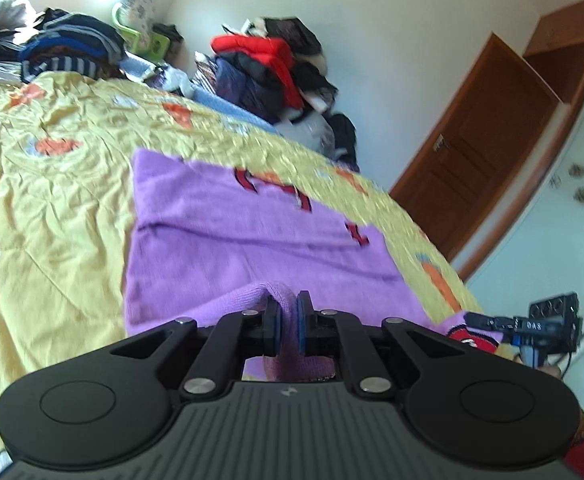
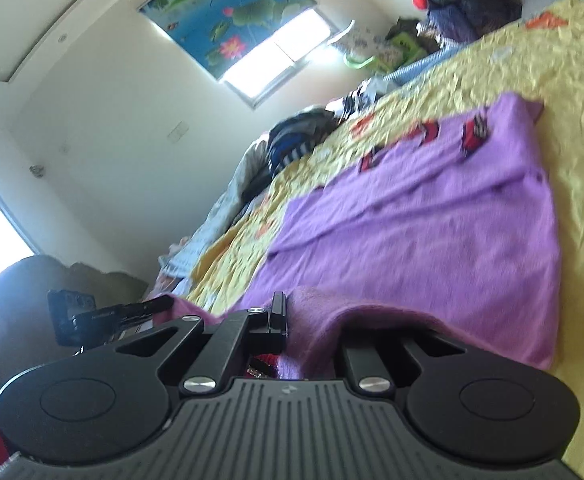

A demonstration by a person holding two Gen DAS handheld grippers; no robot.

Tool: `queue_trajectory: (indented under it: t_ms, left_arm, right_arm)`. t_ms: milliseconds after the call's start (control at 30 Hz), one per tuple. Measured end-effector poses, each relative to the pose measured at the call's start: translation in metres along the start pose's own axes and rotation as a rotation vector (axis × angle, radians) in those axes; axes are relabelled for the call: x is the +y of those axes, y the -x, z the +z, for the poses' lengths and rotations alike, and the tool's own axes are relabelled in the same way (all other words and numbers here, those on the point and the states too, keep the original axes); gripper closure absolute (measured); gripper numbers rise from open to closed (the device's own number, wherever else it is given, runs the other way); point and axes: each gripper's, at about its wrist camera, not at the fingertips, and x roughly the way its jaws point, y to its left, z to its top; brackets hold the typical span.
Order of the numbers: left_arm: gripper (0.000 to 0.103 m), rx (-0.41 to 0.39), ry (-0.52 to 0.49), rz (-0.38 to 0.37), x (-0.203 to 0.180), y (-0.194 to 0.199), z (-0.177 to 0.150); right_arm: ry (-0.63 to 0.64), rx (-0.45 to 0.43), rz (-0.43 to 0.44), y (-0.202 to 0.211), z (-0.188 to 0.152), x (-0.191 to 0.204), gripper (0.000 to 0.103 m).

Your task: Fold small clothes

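A bedroom with pale walls: a bed (image 1: 51,208) under a crumpled yellow sheet printed with orange shapes takes up most of both views. Heaps of clothes (image 1: 267,64) sit along its far side, a brown door (image 1: 476,160) stands at the right, and a window with a lotus-print blind (image 2: 227,16) is set in the far wall.

On the sheet lies a purple knit top (image 1: 243,232) with red and black marks near its far end, spread fairly flat. Its near edge is raised off the bed. The left gripper (image 1: 288,320) has its fingers clamped on a bunched fold of that near edge, the purple cloth squeezed between the blue pads. The right gripper (image 2: 304,320) holds the same edge further along to the right; cloth drapes over and hides its right finger, but the fingers look pressed together on the fabric. Each wrist view catches the other gripper off to the side, with a strip of the hem sagging a little between them.

This looks like the first fold in hand: the near edge pinched at two points and picked up, the far part at rest on the sheet. The next move would call for carrying both grips evenly toward the far end, keeping the edge taut and level so the layer lands square, then letting go together.
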Motion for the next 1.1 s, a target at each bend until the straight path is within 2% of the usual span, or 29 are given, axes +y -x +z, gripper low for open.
queue_trajectory:
  t_ms: [233,433,667,900,1100]
  left_arm:
    - [0.095,-0.069,0.093,0.026,0.018,-0.009,0.022]
    - [0.096,-0.11,0.147,0.019,0.029,-0.017,0.042]
    - [0.096,-0.113,0.165,0.056,0.033,-0.038,0.056]
    - [0.096,-0.107,0.21,0.09,0.044,-0.052,0.064]
    - [0.096,-0.083,0.176,0.171,0.038,-0.068,0.071]
  right_arm:
    - [0.028,-0.063,-0.053,-0.005,0.025,-0.006,0.093]
    - [0.044,-0.116,-0.103,-0.012,0.045,-0.013,0.093]
    - [0.031,-0.162,-0.158,-0.023,0.064,-0.028,0.093]
    - [0.006,-0.168,-0.208,-0.032,0.069,-0.047,0.093]
    - [0.032,-0.156,-0.252,-0.041,0.075,-0.051,0.093]
